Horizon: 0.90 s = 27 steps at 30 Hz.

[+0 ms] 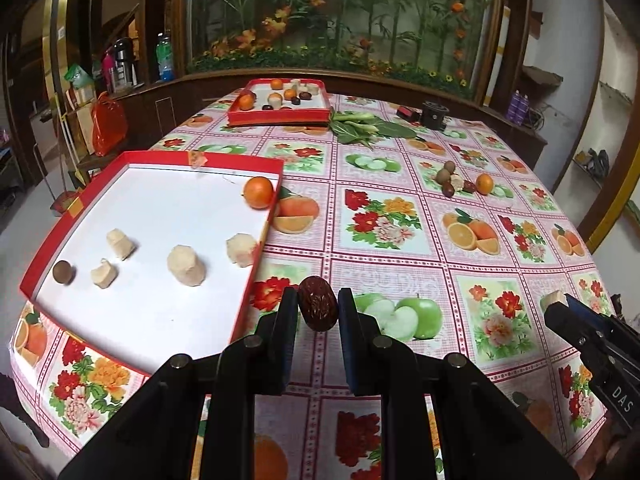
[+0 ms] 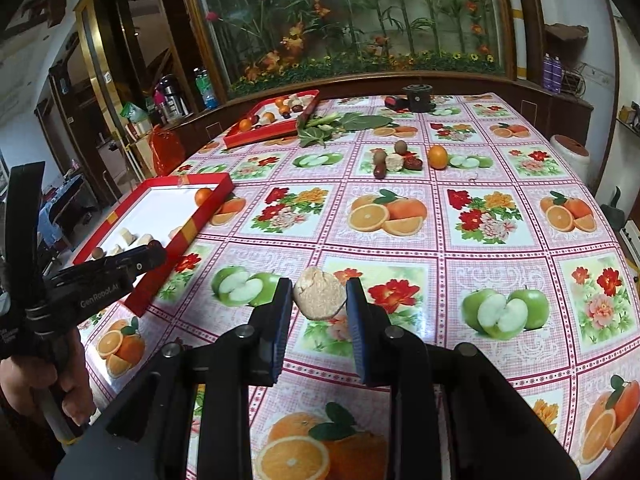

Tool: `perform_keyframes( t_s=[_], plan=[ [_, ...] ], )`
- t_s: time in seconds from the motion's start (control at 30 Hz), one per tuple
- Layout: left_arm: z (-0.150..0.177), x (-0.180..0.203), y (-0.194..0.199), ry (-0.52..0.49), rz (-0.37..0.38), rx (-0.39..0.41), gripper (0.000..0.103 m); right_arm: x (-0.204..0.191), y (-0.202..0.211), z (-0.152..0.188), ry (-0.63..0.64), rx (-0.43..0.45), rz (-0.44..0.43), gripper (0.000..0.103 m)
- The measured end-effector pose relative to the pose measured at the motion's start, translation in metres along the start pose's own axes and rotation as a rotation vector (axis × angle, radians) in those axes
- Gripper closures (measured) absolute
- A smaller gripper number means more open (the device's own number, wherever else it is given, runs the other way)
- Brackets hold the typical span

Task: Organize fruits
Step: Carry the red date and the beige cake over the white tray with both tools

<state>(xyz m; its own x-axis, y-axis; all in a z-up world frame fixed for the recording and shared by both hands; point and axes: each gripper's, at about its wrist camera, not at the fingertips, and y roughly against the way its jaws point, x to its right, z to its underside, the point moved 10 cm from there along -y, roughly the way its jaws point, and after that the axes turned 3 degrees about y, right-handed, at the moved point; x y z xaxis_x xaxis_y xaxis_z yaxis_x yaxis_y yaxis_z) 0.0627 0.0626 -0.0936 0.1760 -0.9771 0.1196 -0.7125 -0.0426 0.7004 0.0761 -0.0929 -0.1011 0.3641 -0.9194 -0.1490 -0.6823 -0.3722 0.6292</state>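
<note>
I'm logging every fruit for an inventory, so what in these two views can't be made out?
- Far red tray: its fruits are too small in both views to count or name.
- Near red tray: in the right wrist view its contents are partly hidden by the left gripper.
- Loose fruit cluster: pieces overlap, so the count is uncertain.
- Right gripper: in the left wrist view the frame edge crops it; only a corner of its pale chunk shows.

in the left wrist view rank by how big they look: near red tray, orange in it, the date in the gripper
1. near red tray
2. dark red date, held in the left gripper
3. orange

The date is closest to the camera, so its edge over the orange is unsure.
</note>
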Motion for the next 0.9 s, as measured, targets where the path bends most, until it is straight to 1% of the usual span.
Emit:
perform_keyframes(
  t_s=[0.6, 0.9],
  plan=[
    [-0.008, -0.023, 0.010, 0.028, -0.030, 0.028, 0.084, -0.034, 0.002, -0.004, 0.051, 0.009, -0.058, 0.074],
    [-0.013, -0.041, 0.014, 0.056, -0.051, 0.043, 0.084, -0.058, -0.001, -0.010, 0.083, 0.016, -0.095, 0.074]
  ],
)
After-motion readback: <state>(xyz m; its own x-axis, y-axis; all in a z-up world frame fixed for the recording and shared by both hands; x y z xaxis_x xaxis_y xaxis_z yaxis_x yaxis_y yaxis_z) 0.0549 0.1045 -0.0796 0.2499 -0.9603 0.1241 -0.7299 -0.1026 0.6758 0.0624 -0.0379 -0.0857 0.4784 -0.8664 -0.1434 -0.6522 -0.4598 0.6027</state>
